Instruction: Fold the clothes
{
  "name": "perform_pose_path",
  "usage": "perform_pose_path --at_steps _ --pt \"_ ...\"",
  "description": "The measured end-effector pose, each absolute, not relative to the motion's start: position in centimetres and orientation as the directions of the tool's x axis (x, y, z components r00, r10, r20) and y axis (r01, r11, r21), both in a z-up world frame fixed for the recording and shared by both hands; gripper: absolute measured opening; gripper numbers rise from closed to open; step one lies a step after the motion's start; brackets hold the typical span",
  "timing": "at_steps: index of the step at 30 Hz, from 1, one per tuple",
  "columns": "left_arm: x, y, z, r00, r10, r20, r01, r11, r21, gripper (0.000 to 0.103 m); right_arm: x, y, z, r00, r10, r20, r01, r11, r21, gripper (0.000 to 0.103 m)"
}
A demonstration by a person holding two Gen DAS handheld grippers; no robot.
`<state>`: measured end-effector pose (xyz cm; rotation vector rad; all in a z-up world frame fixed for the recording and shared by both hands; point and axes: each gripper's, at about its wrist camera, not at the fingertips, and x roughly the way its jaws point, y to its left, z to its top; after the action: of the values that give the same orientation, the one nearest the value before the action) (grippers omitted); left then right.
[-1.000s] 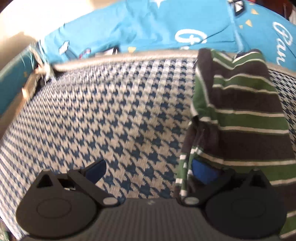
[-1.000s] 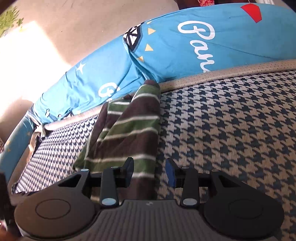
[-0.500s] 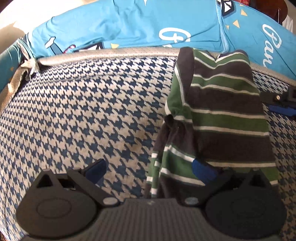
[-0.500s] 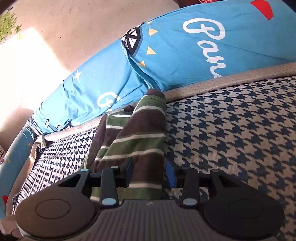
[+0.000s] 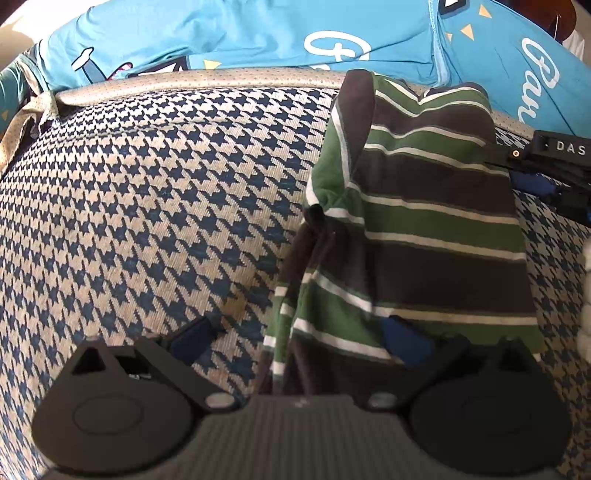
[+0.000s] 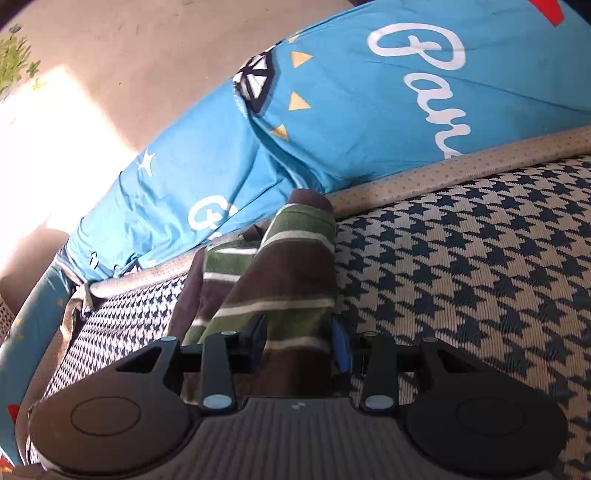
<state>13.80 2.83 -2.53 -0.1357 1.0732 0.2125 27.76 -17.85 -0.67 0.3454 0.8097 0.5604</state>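
Note:
A green and brown striped garment (image 5: 436, 221) lies folded lengthwise on the houndstooth cover (image 5: 147, 206), reaching up to its piped far edge. My left gripper (image 5: 299, 341) stands wide open at the garment's near end. Its right pad (image 5: 406, 347) is against the near hem and its left pad (image 5: 192, 336) is over bare cover. In the right wrist view the garment (image 6: 288, 266) runs away from me. My right gripper (image 6: 299, 339) straddles the garment's right edge, jaws part open with the fabric between the pads. The right gripper (image 5: 517, 168) also shows at the garment's right side.
Bright blue printed bedding (image 5: 240, 33) is bunched along the far side, behind the beige dotted piping (image 5: 184, 81). Beyond the blue bedding (image 6: 332, 110) is a sunlit beige wall (image 6: 129, 55). Houndstooth cover (image 6: 480, 258) stretches to the right of the garment.
My right gripper slid forward, so the garment's right edge now sits between its pads, and it came into the left wrist view. The left gripper tilted down a little; its jaws stayed wide.

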Motion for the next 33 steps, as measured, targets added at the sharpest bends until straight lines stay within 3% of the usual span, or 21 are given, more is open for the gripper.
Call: perform_pose_path --at_steps 21,27,33 --pt "14.3 2.4 -2.8 0.464 0.107 -0.879 -0.222 0.975 0.001 0.103 30.1 -16.2 -1.5 0.533 0.65 -0.541 -0.421 0.759 0.497 0.041" --pt "14.3 2.5 -2.8 0.466 0.108 -0.878 -0.221 0.975 0.003 0.103 30.6 -17.1 -2.1 0.536 0.668 -0.515 -0.375 0.736 0.564 0.04" --pt "14.3 2.3 -2.8 0.468 0.112 -0.876 -0.22 0.976 0.007 0.103 30.4 -16.1 -2.0 0.555 0.652 -0.517 -0.395 0.753 0.526 0.044"
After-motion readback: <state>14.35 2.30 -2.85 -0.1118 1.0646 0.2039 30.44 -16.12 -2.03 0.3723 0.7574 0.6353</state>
